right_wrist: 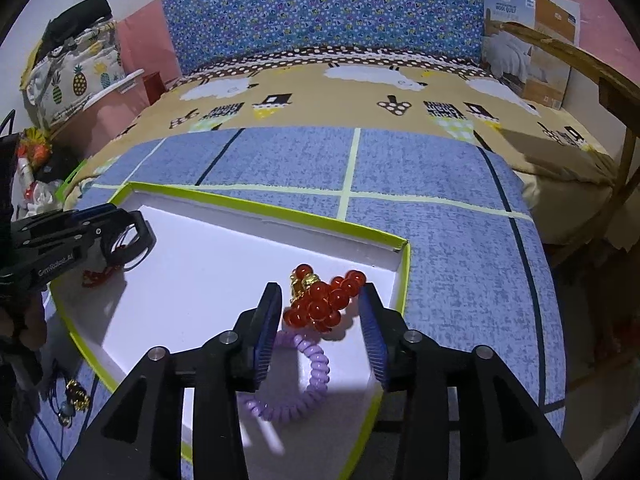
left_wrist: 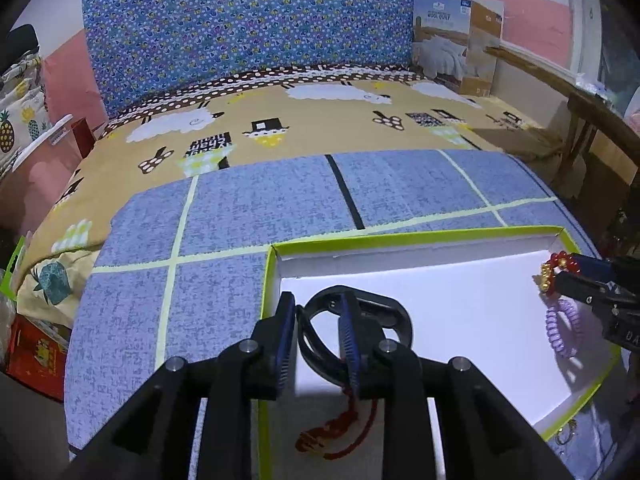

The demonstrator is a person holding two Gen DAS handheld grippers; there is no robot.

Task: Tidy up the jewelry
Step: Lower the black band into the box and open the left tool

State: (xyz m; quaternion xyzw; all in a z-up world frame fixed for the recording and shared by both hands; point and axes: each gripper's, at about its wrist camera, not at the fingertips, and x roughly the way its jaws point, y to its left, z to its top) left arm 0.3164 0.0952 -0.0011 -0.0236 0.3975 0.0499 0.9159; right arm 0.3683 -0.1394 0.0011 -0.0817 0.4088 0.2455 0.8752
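A white tray with a lime-green rim lies on the blue mat. My left gripper is open over the tray's left part, around a black ring piece with a red cord and tassel lying on the tray floor. My right gripper is open over the tray's right corner. A red bead bracelet with a gold charm lies between its fingers on the tray. A purple spiral band lies just below it.
The blue mat with tape lines covers a bed with a sheep-pattern sheet. Loose gold jewelry lies on the mat outside the tray's near left edge. A wooden frame stands at the right.
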